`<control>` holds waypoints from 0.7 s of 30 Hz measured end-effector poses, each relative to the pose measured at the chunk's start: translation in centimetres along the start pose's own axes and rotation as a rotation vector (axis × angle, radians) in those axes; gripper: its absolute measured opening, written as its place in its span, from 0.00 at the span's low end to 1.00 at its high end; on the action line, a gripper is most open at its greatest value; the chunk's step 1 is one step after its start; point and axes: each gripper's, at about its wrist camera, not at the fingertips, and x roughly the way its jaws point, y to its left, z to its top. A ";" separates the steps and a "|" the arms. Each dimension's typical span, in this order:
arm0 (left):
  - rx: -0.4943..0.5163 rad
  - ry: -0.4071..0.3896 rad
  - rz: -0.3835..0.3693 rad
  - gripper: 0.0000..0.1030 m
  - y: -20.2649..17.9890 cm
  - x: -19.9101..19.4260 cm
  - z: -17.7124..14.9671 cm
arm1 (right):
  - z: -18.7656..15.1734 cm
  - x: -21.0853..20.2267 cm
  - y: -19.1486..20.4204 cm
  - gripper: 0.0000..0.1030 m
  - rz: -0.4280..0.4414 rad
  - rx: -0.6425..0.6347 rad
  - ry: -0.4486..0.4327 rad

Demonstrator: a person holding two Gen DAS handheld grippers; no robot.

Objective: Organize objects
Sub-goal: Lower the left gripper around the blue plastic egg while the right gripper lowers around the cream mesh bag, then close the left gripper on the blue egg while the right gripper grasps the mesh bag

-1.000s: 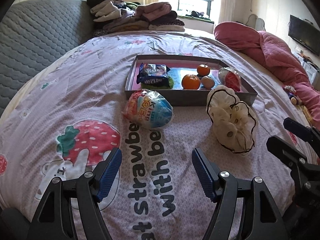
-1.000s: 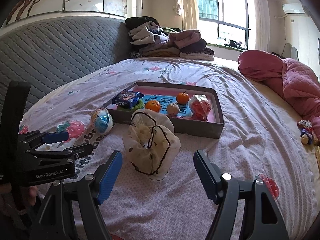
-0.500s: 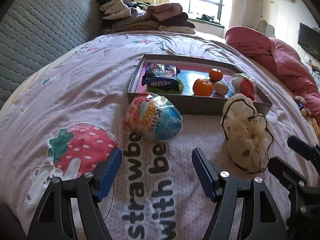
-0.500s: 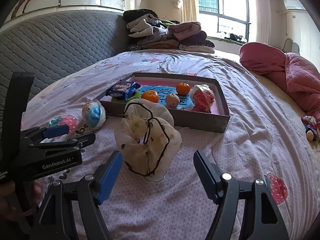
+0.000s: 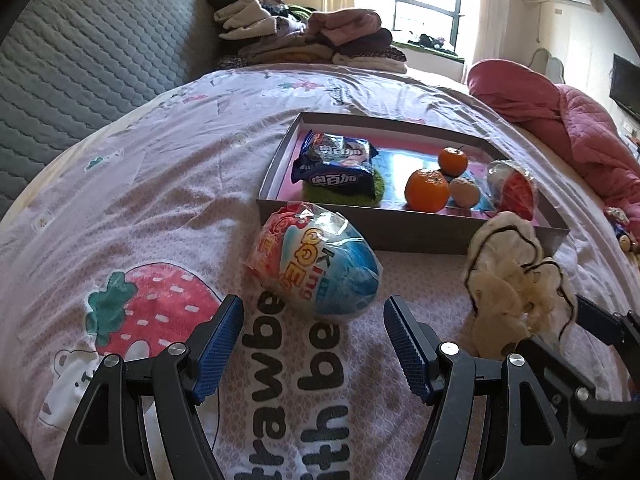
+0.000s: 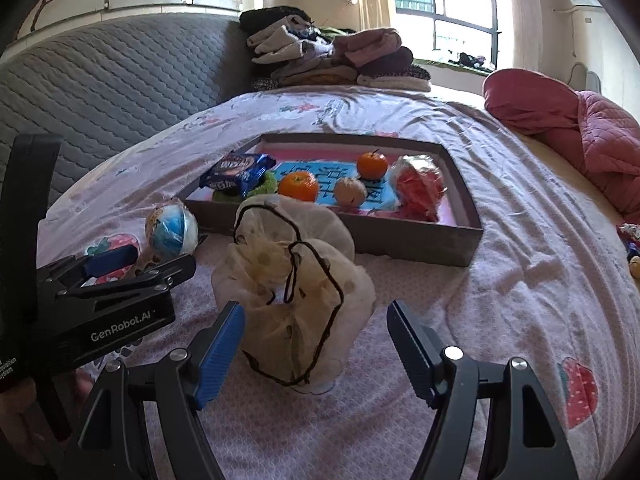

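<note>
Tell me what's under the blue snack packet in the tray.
The blue snack packet rests on a green fuzzy item, showing only its near edge; the rest is covered. Pink tray floor lies alongside.

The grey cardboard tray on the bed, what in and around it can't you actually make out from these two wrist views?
- Green knitted item: left wrist view, mostly hidden under the blue biscuit packet.
- Grey cardboard tray: right wrist view, its near wall partly hidden behind the cream frilly fabric piece.
- Blue printed card on the tray floor: oranges and a pale round fruit cover its print.
- Red item in clear wrap: too crinkled to identify.
</note>
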 end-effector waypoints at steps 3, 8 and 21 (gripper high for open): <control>-0.005 0.002 0.009 0.72 0.2 0.4 0.1 | 0.2 0.7 0.2 0.71 0.003 -0.009 0.010; 0.000 -0.001 0.027 0.72 0.5 0.9 0.6 | 0.4 1.6 0.0 0.71 0.004 -0.002 0.030; -0.029 0.003 0.040 0.72 2.0 2.2 1.6 | 1.9 3.9 0.8 0.70 0.031 -0.014 0.071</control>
